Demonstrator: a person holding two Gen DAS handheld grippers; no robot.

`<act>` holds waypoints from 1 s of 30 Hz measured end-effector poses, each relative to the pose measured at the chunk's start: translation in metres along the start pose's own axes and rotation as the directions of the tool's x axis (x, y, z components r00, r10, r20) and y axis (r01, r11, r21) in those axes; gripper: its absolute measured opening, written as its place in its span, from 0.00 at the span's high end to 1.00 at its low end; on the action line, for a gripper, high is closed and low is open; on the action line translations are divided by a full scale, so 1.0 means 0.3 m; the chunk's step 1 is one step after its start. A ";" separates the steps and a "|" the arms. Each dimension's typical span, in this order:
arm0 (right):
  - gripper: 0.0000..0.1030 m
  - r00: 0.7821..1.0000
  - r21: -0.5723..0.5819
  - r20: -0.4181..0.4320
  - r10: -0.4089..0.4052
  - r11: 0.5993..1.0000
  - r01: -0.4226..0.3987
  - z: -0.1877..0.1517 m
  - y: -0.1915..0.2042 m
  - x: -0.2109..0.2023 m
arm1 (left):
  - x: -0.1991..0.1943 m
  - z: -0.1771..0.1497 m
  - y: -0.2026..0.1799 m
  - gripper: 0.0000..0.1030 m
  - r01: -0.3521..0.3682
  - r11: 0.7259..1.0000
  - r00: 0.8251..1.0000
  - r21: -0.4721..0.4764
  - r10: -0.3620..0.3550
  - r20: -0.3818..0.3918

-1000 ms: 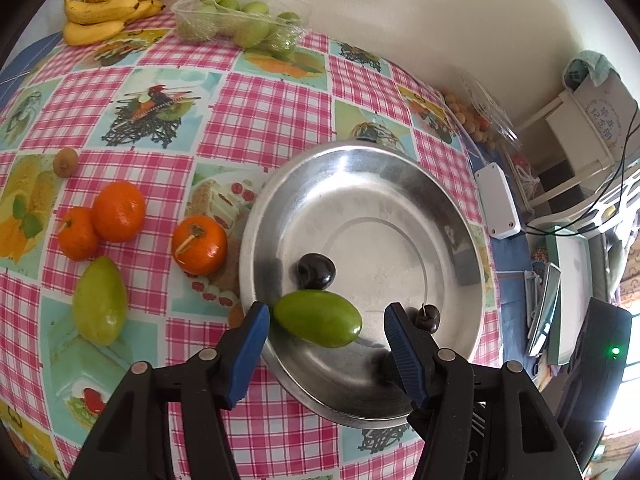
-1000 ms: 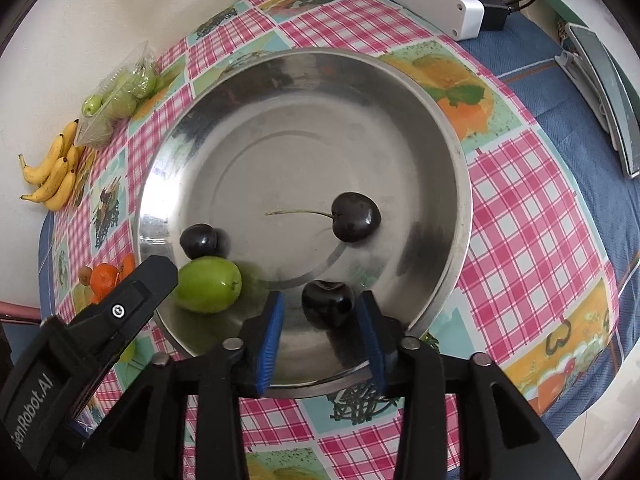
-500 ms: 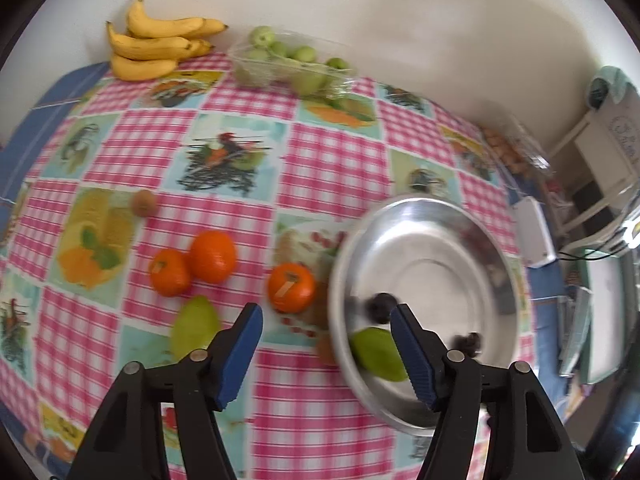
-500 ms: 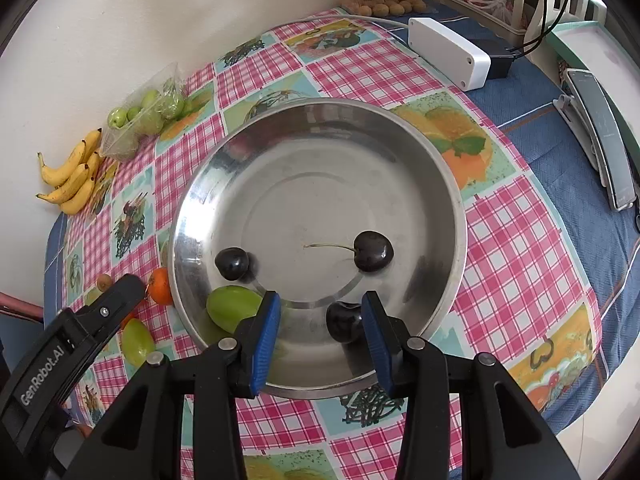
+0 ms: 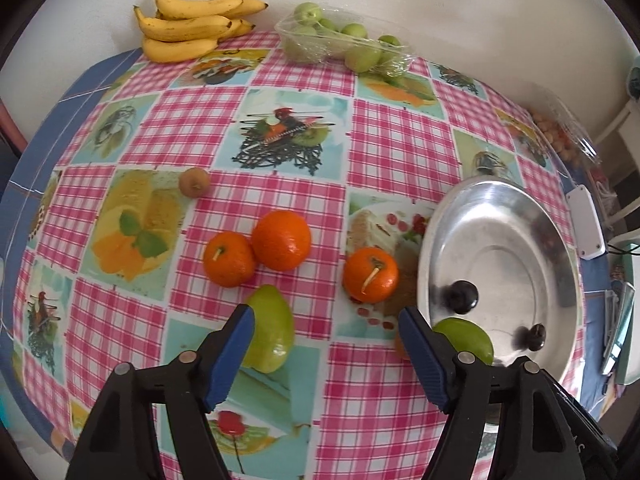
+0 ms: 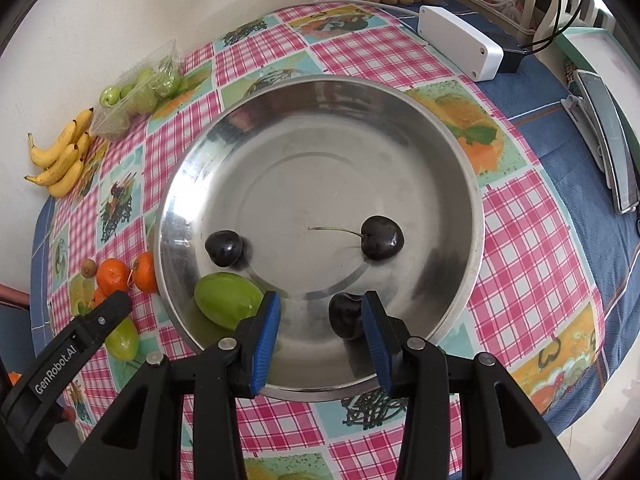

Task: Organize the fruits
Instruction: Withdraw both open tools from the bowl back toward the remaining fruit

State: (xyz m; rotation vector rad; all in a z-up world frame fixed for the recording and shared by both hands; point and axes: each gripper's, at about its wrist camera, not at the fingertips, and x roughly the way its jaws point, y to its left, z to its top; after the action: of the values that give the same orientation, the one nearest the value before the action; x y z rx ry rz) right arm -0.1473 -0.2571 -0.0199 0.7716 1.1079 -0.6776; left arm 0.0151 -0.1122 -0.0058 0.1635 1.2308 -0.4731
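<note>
A wide, shallow, polished steel dish [image 6: 320, 92] is sitting on a glossy pink-checked tablecloth with printed fruit panels [image 5: 392, 144]. Inside the dish are lying a smooth green oval mango [image 6: 228, 305], a round, shiny dark cherry with no visible stem [image 6: 224, 248] and a glossy dark cherry with a long thin stem [image 6: 382, 238]. A third dark cherry [image 6: 346, 316] is resting low on the dish's near slope, against the inner face of the right-hand blue ribbed pad; a gap is showing between it and the other pad. The right gripper [image 6: 320, 312] is hanging over that near rim, jaws partly apart, so its pads are not clamping the fruit.

The left gripper [image 5: 326, 328] is hovering above the cloth beside the dish; its jaws have just been opening and are standing wide with nothing between them. A second green, pear-shaped mango [image 5: 270, 328] is lying on the cloth partly behind its left pad. Beyond are sitting three dimpled orange mandarins, two touching [image 5: 256, 248] and one [image 5: 370, 274] just beside the dish's rim, and a small rough brown fruit [image 5: 194, 182] farther off. Cloth is lying open between the mandarins and the far wall, where a bunch of yellow bananas [image 5: 192, 26] and a clear plastic tray of small green fruits [image 5: 344, 42] are sitting. A white plastic box [image 6: 460, 42] is lying near the table's blue edge.
</note>
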 end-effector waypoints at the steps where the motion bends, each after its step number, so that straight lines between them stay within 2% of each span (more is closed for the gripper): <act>1: 0.58 1.000 -0.001 -0.002 0.000 1.000 0.000 -0.001 0.001 0.003 | 0.000 0.002 0.005 0.24 0.000 1.000 1.000 -0.003 0.000 -0.001; 6: 0.56 1.000 -0.009 -0.003 -0.008 1.000 0.008 0.000 0.006 0.008 | 0.002 0.006 0.015 0.21 -0.013 1.000 1.000 -0.006 0.013 -0.002; 7: 0.45 1.000 -0.012 0.001 -0.011 1.000 0.011 0.000 0.008 0.008 | 0.003 0.007 0.015 0.19 -0.018 1.000 1.000 -0.005 0.018 -0.001; 8: 0.35 1.000 -0.014 0.007 -0.014 1.000 0.015 0.000 0.009 0.006 | 0.002 0.007 0.015 0.12 -0.026 1.000 1.000 0.000 0.026 0.005; 9: 0.33 1.000 -0.021 0.015 -0.019 1.000 0.019 0.000 0.012 0.003 | 0.000 0.007 0.014 0.05 -0.038 0.999 0.999 0.006 0.038 0.014; 11: 0.32 0.999 -0.037 0.029 -0.025 0.999 0.026 0.000 0.019 -0.003 | -0.006 0.007 0.013 0.00 -0.061 0.998 0.998 0.017 0.060 0.035; 20: 0.28 0.999 -0.060 0.024 -0.026 0.998 0.027 -0.001 0.032 0.004 | -0.008 0.008 0.022 0.00 -0.105 0.994 0.993 0.030 0.103 0.059; 21: 0.26 0.999 -0.061 0.027 -0.025 0.998 0.027 -0.002 0.033 0.004 | -0.008 0.007 0.025 0.00 -0.110 0.994 0.992 0.028 0.108 0.062; 23: 0.10 0.999 -0.066 0.035 -0.028 0.997 0.031 -0.004 0.034 0.001 | -0.008 0.004 0.031 0.00 -0.133 0.991 0.989 0.023 0.131 0.065; 24: 0.07 0.999 -0.072 0.037 -0.031 0.997 0.034 -0.006 0.036 0.000 | -0.007 0.005 0.035 0.00 -0.144 0.989 0.988 0.021 0.142 0.068; 30: 0.05 0.998 -0.102 0.026 -0.051 0.993 0.054 -0.006 0.049 0.013 | -0.008 0.008 0.057 0.00 -0.155 0.988 0.985 0.007 0.154 0.074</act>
State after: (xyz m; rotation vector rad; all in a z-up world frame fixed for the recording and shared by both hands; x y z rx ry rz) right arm -0.1354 -0.2477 -0.0212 0.6468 1.1356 -0.6667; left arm 0.0240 -0.0974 -0.0050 0.2479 1.1340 -0.3493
